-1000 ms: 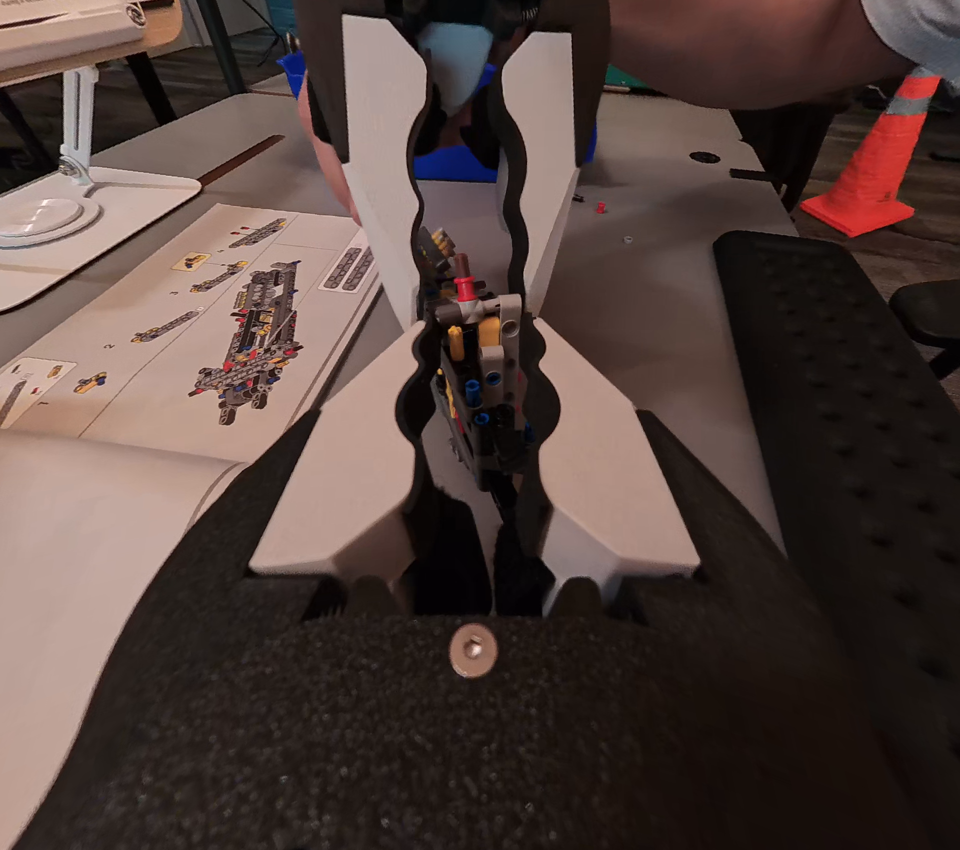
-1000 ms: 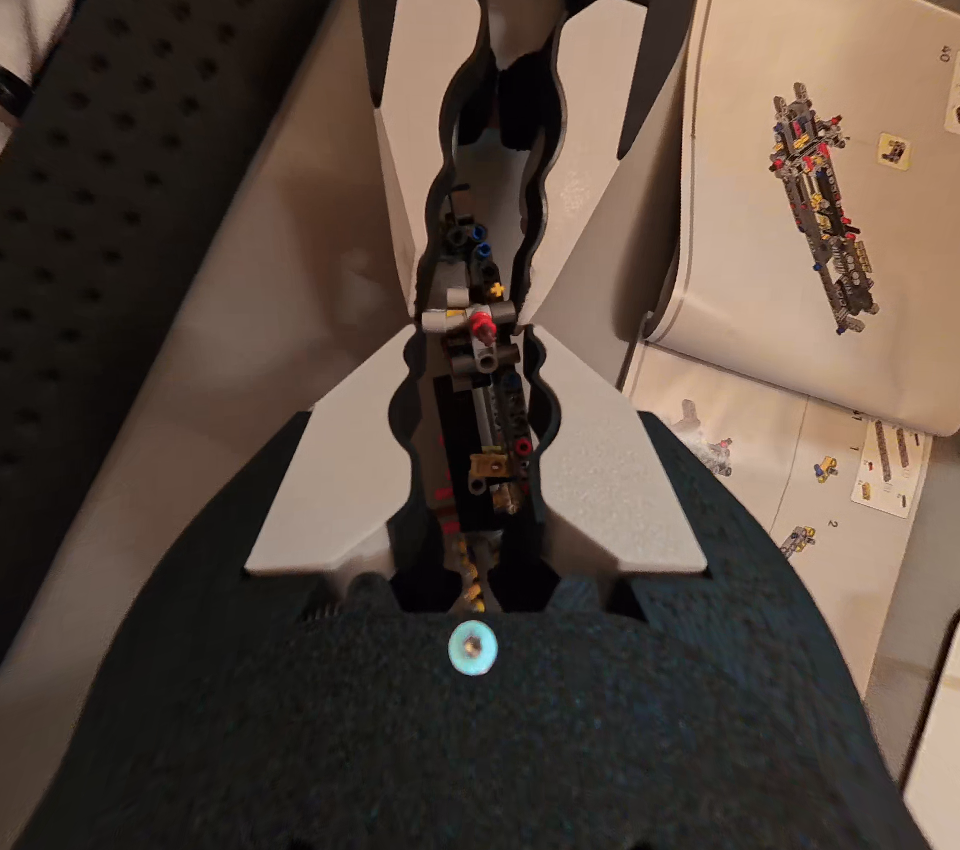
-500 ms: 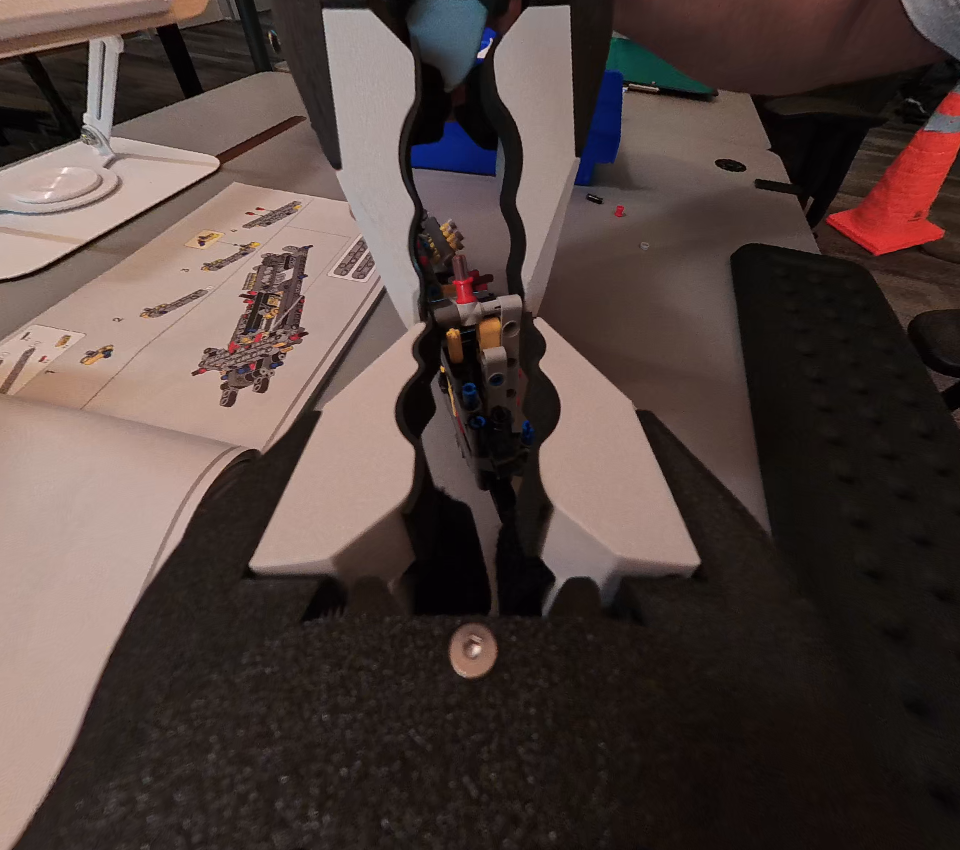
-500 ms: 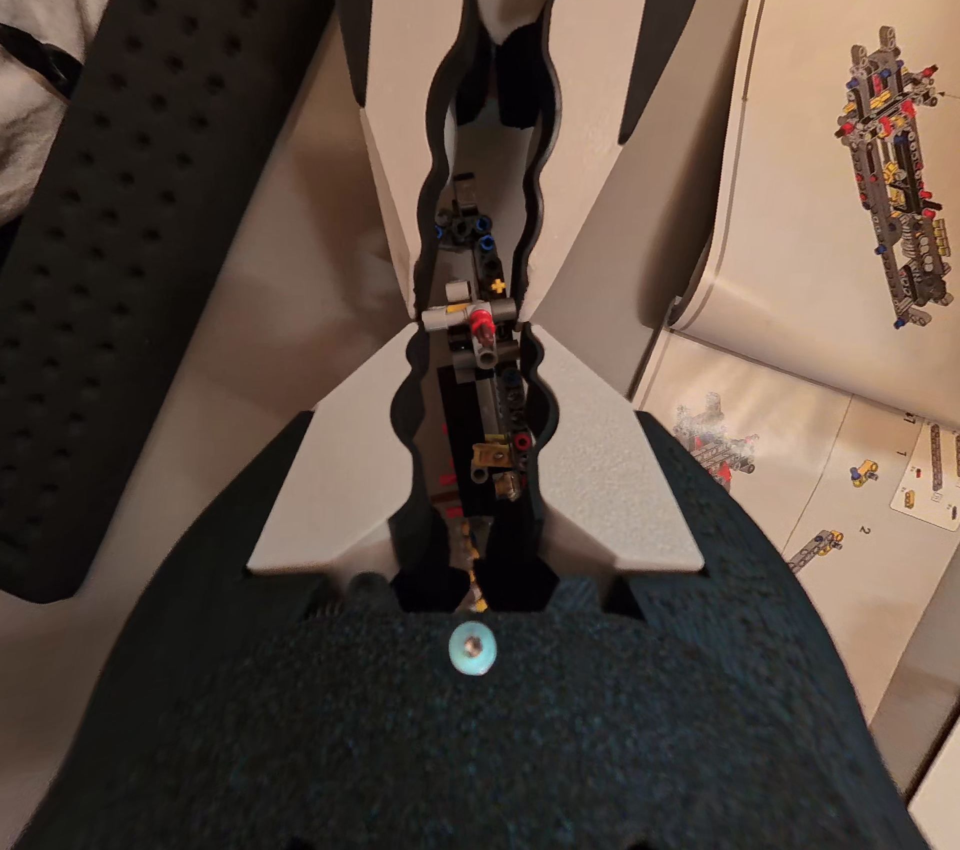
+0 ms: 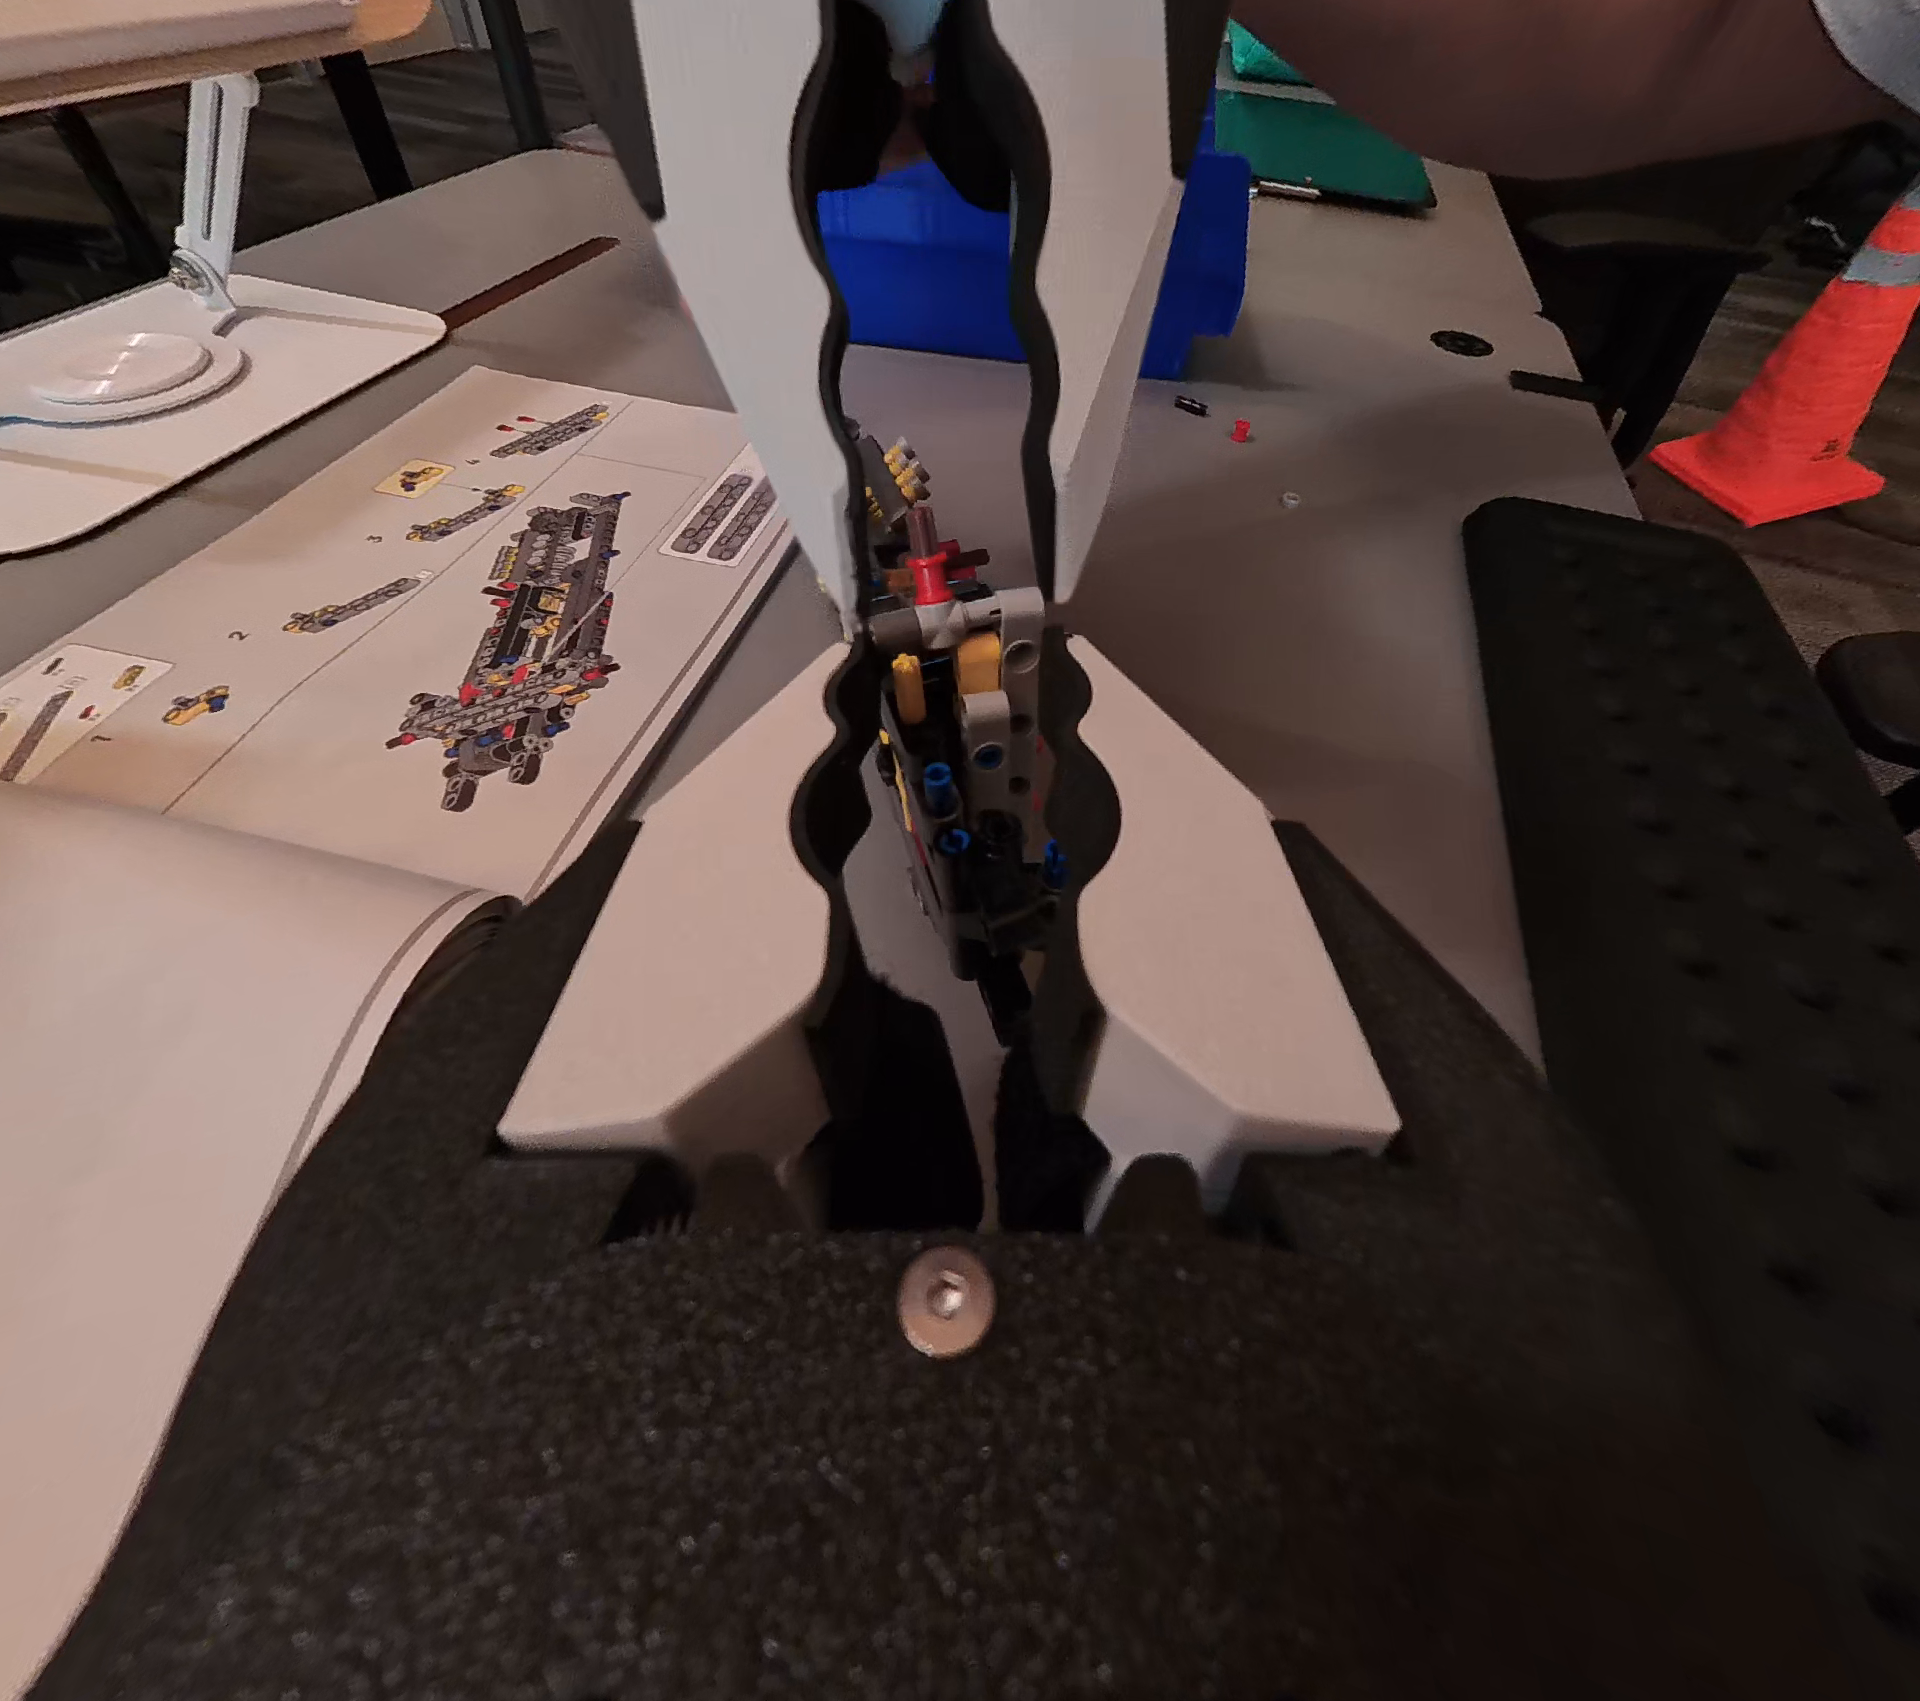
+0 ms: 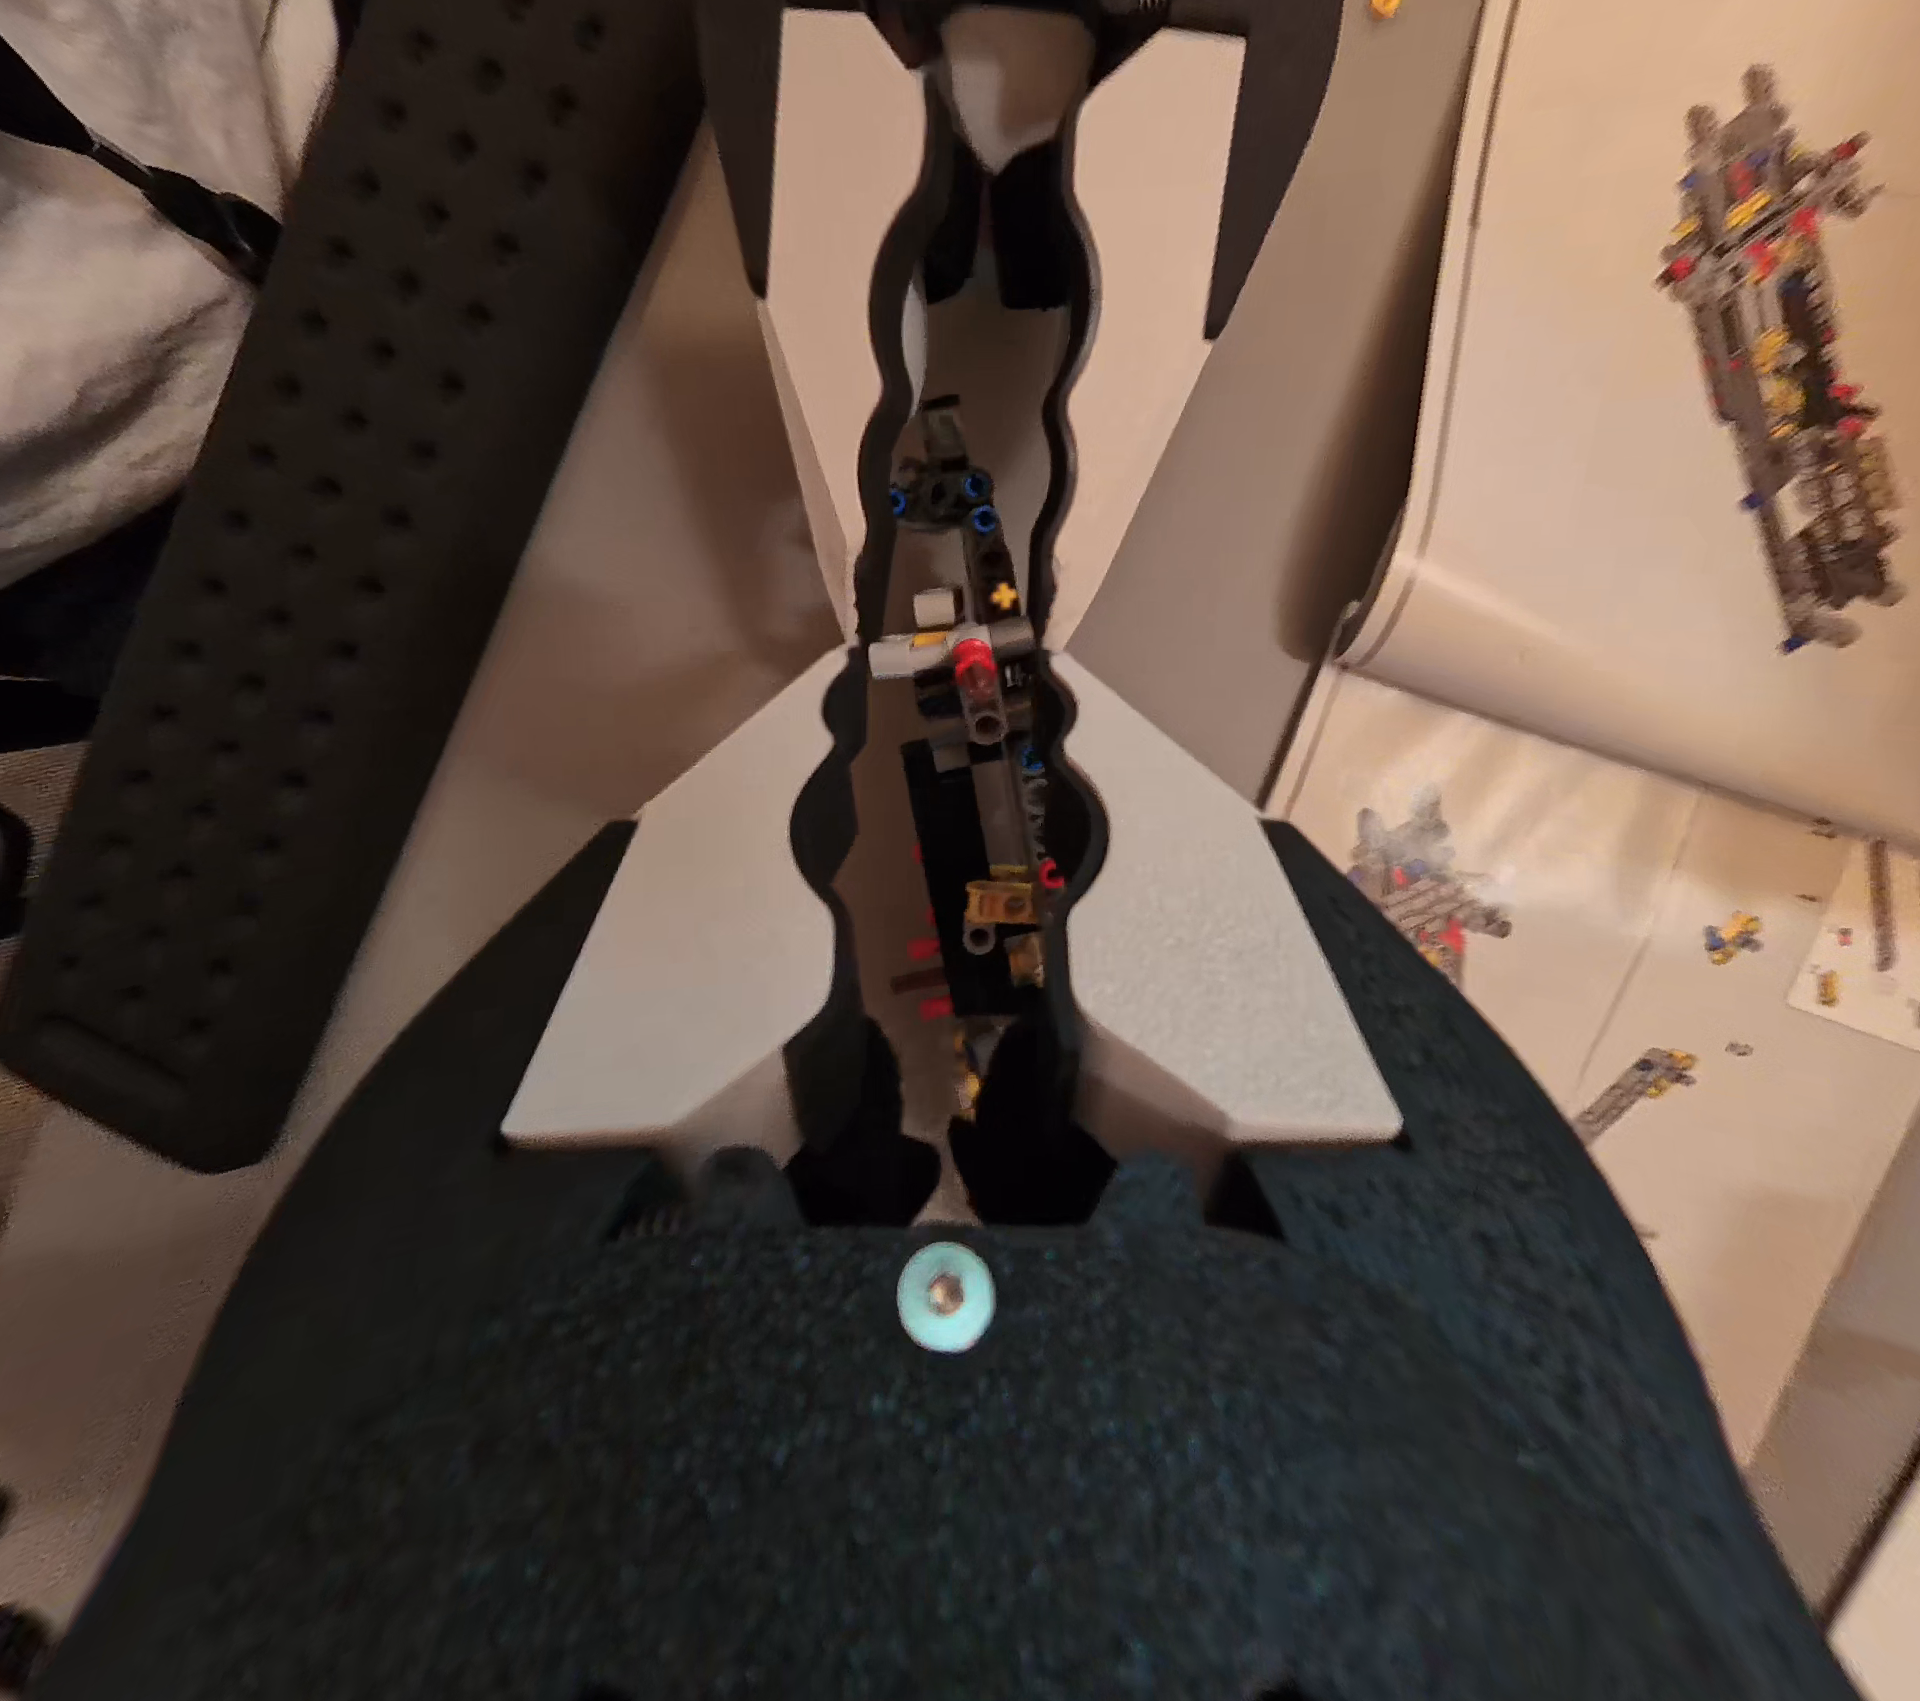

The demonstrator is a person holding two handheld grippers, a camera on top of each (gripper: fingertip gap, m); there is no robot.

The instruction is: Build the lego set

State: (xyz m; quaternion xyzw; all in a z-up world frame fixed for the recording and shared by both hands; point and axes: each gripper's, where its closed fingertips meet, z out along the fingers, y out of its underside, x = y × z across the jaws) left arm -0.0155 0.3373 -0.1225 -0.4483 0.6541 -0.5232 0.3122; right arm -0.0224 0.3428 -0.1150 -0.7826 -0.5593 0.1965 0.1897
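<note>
I had both grippers closed on the same lego assembly [image 5: 961,768], tip to tip, above the table [image 5: 1299,612]. In the left wrist view, the left gripper [image 5: 956,643] had its jaws clamped on the near end of the build, the grey beam and yellow piece wedged between the wavy black pads. The right gripper [image 5: 940,508] came in from the opposite side, pointing back at me, its jaws gripping the far end where a red pin stood up.

From the right wrist view the same hold showed in reverse: the right gripper [image 6: 961,654] pinched the long black and grey part of the assembly [image 6: 977,841], and the left gripper [image 6: 966,529] met it from the top of the picture (this view was somewhat blurred).

The open instruction booklet [image 5: 416,612] lay flat on the table to the left of the grippers. A black perforated mat [image 5: 1704,924] sat to the right, and a blue bin [image 5: 935,280] stood behind.
</note>
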